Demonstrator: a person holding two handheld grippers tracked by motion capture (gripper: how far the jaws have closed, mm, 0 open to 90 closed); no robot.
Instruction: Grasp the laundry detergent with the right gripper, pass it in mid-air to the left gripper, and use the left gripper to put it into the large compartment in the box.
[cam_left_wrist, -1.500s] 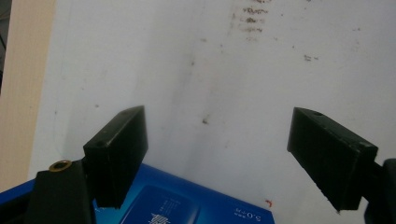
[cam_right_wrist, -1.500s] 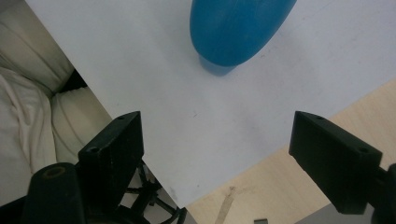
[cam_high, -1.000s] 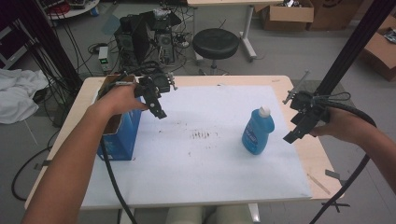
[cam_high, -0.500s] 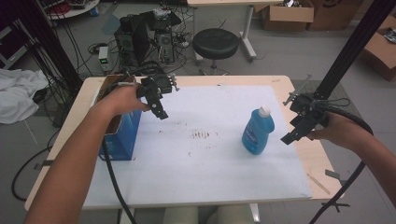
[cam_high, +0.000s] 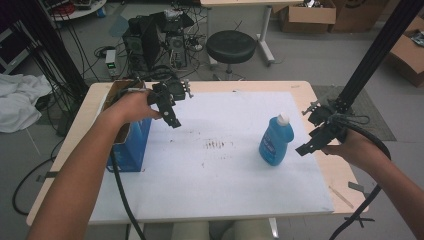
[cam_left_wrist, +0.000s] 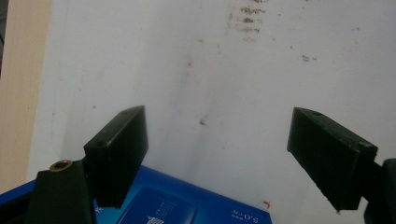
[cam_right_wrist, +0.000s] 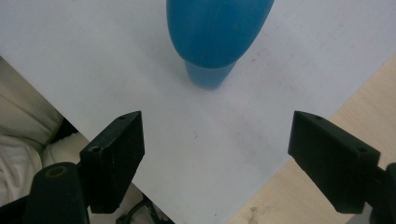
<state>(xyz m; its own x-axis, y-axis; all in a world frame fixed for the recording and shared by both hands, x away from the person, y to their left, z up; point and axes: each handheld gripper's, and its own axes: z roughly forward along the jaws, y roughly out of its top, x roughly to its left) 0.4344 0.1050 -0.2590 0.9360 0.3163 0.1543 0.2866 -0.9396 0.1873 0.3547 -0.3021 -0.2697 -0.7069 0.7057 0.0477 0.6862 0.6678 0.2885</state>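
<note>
Right gripper: jaws wide apart, empty, just beside blue bottle.
Left gripper: jaws apart, above blue box.
Approach: best centred on bottle body, level, squeezed gently.

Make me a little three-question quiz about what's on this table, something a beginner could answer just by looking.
1. True or false: the right tongs are clamped on the blue bottle.
2. What does the left tongs hover beside: (a) a blue box, (b) a red cup, (c) a stool?
3. What colour is the bottle's cap?

Key:
1. False; both tongs stand open, and the right ones are short of the bottle.
2. (a), the blue box at the white sheet's left edge.
3. White.
</note>
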